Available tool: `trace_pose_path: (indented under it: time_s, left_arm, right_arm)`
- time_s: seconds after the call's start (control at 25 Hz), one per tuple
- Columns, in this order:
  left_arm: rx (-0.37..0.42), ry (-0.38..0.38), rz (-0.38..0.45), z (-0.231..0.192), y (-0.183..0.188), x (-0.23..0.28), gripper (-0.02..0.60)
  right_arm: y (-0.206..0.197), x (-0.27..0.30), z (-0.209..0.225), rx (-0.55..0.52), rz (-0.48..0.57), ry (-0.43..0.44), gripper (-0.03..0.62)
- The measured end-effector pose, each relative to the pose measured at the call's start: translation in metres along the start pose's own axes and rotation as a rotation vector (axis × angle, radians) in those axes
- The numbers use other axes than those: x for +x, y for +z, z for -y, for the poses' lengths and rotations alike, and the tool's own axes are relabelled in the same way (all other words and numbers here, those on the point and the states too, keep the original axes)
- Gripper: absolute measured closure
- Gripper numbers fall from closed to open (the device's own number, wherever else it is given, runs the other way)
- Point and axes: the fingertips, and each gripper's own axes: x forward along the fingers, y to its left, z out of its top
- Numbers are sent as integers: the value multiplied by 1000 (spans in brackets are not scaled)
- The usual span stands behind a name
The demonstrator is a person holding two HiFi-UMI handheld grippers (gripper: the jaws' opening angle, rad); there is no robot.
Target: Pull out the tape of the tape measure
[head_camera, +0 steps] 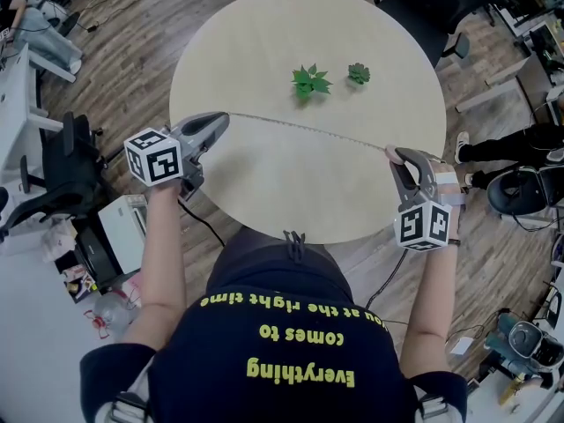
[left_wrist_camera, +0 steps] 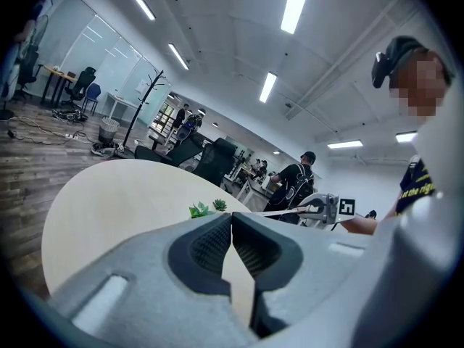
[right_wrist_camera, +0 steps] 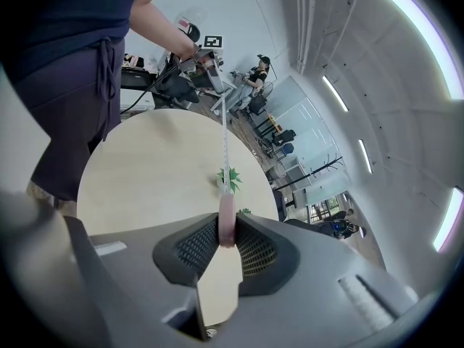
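head view looks down; gripper views face each other across the table [head_camera: 264,69].

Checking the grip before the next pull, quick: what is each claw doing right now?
Left claw: closed, pinching the end of the tape.
Right claw: closed on the pink tape measure case.

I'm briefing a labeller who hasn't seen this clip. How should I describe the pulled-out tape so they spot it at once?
Find the round pale table. Across its near half, the tape is the thin line running from the left gripper to the pink tape measure case in the right gripper. Unlike the two green sprigs beyond it, it is straight and pale.
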Motion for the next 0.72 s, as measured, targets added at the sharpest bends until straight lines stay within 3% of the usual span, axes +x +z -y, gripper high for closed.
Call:
trace_pose_path:
  time_s: [0.72]
  left_arm:
    - [-8, 0, 0, -2, -1, 0, 574]
  right_arm:
    - [-2, -1, -3, 5, -3, 1, 511]
